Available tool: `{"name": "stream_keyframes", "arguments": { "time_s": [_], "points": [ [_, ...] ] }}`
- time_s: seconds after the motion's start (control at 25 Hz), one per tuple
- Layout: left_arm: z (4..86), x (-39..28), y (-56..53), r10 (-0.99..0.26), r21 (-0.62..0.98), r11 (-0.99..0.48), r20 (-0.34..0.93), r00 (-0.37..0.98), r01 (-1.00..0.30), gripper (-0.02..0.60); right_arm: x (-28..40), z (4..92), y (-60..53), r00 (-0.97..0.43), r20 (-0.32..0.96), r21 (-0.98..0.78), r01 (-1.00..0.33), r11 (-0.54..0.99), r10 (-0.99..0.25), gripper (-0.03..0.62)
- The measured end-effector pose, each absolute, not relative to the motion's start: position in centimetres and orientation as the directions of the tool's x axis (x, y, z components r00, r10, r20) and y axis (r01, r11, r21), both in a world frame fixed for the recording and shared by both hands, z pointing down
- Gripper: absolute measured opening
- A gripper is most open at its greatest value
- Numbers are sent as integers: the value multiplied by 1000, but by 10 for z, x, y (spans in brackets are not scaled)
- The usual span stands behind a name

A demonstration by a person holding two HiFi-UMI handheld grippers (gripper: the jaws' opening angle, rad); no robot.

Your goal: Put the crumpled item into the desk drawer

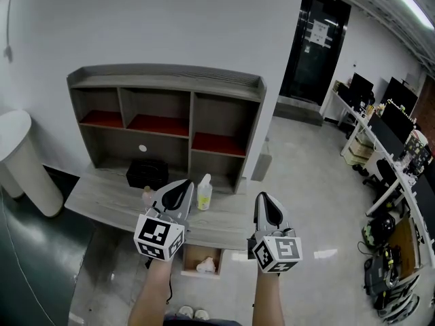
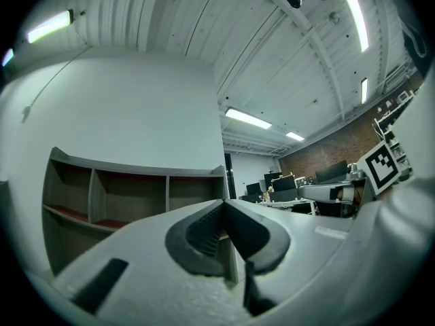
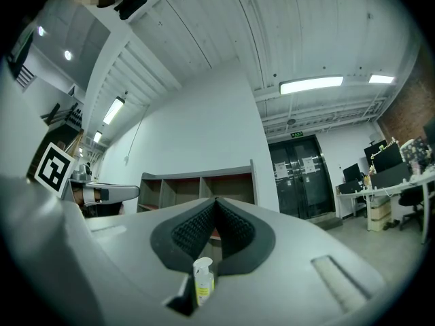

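In the head view a white crumpled item [image 1: 206, 266] lies inside the open desk drawer [image 1: 185, 260], below the front edge of the grey desk [image 1: 102, 199]. Both grippers hover above the desk front, higher than the drawer. My left gripper [image 1: 182, 186] is shut and holds nothing; its jaws meet at the tip in the left gripper view [image 2: 223, 203]. My right gripper [image 1: 266, 200] is also shut and empty, its pads closed together in the right gripper view [image 3: 216, 201].
A shelf hutch [image 1: 166, 111] stands on the desk with a black box [image 1: 147, 173] beneath it. A pump bottle [image 1: 204, 192] [image 3: 202, 280] and a small pinkish object [image 1: 147, 195] stand between the grippers. A white rounded column [image 1: 20, 158] is at left; office desks with monitors [image 1: 387, 131] at right.
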State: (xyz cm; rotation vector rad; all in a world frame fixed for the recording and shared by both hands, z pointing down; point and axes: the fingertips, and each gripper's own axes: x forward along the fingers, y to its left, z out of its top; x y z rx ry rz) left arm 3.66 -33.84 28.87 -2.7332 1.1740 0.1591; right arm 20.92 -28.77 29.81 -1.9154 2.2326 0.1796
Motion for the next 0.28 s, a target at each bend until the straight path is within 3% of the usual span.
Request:
{"name": "stream_keyframes", "arguments": {
  "time_s": [0.28],
  "points": [
    [293,35,-341,-709,-101,-681,-157,688,-725,2,209,300,-290,-139,-221,-33,-988,150,-965,12]
  ]
}}
